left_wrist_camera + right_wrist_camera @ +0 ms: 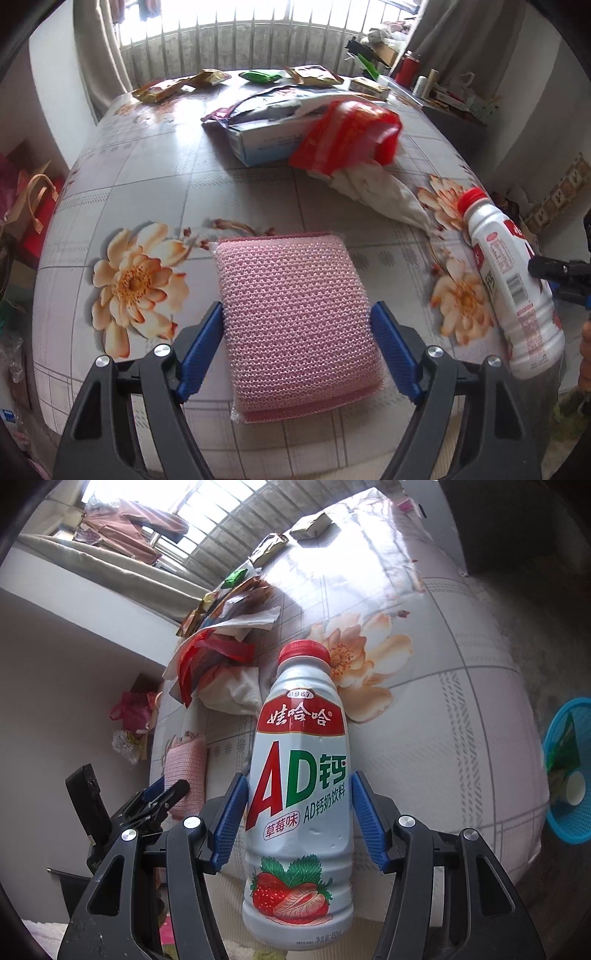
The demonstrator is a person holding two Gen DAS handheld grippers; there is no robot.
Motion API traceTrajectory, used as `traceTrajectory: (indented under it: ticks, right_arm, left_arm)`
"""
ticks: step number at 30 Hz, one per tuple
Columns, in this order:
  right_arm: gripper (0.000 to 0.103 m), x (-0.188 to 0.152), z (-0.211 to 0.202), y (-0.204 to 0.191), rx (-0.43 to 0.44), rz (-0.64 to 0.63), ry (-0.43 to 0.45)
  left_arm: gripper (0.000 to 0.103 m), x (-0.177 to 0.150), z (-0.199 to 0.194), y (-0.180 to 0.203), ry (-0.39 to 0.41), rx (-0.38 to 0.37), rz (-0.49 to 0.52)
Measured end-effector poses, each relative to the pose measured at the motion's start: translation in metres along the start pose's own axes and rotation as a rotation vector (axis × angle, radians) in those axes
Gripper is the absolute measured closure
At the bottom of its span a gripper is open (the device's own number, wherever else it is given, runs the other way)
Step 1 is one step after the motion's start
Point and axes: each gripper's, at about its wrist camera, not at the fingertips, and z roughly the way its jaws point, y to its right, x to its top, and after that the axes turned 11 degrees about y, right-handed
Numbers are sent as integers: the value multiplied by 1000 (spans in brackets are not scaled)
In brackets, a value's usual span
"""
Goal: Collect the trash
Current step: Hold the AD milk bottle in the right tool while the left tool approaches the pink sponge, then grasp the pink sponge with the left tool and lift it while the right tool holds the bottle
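Gripping a white strawberry-label bottle (299,797), red cap on.

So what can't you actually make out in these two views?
- Bottle base: left view, blurred and hidden at the edge.
- Right tongs: only a dark tip shows in the left view.
- Blue basket: right view, cut off by the edge; contents unclear.
- Far wrappers: left view, too small to read.
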Motion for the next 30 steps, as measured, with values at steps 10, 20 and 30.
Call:
traceTrajectory:
  ticks: [10,20,30]
  right_arm:
    - [45,-13,-11,-3,-40,-8,-8]
    - [42,-5,8,-3,-76,-9,-36]
    - [42,-4,19,-2,-91,5,-38]
  left_arm:
    - [16,-9,-3,4,-41,-13,-26]
    - [17,-3,12,4,-47,26,-46]
    - [20,-2,13,4,-25,28,-53]
